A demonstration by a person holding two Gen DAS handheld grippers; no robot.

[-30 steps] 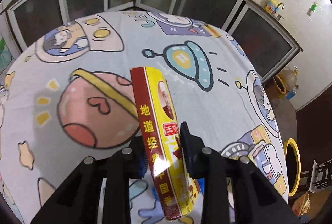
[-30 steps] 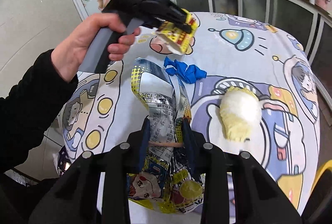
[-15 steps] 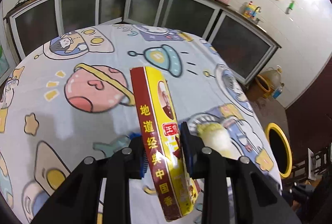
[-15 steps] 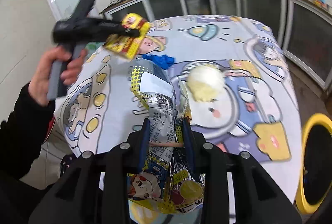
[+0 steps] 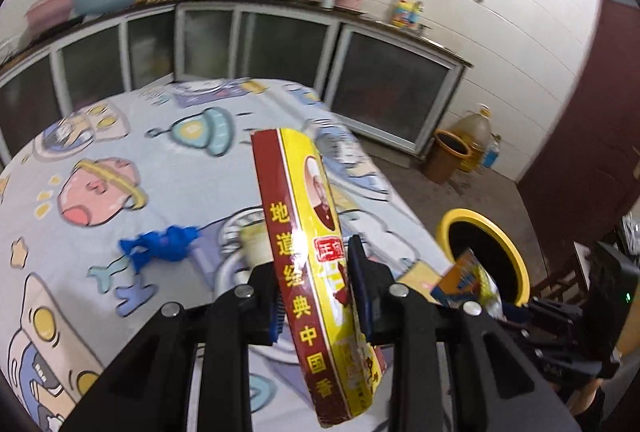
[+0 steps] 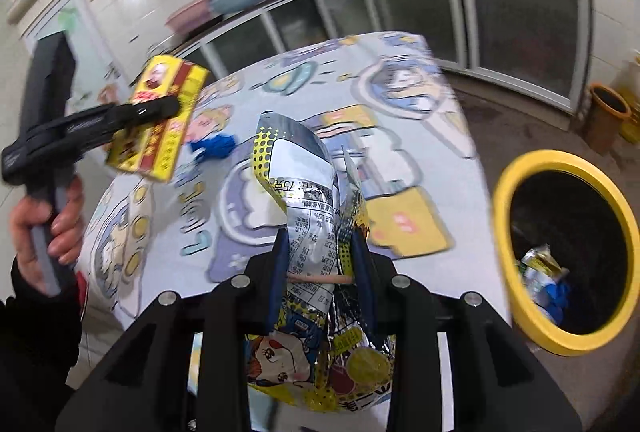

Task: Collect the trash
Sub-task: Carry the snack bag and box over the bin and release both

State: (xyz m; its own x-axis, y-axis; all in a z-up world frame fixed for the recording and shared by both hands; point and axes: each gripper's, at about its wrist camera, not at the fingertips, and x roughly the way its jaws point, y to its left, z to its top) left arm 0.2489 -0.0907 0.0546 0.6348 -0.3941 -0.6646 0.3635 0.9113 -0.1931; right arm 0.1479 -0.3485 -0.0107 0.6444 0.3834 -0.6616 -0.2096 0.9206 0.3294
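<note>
Right gripper point(image 6: 320, 264) – jaws clamped on a crumpled snack wrapper point(image 6: 316, 216), held above the table edge. Left gripper point(image 5: 316, 272) – jaws clamped on a flat yellow-and-red box point(image 5: 312, 232), held edge-on. Yellow-rimmed bin point(image 6: 516, 256) at 3 o'clock in the right wrist view, trash inside. On the cartoon tablecloth point(image 5: 100, 160), a blue scrap point(image 5: 164, 244) at 9 o'clock.

The yellow and red box point(image 5: 316, 272) has big yellow Chinese characters down its dark red side, reading 地道经典中国香, plus a small red badge where only 正 is clear. The silver snack wrapper point(image 6: 308, 216) shows a nutrition table full of percentages, upside down and too small to read, headed by what looks like 75克.
</note>
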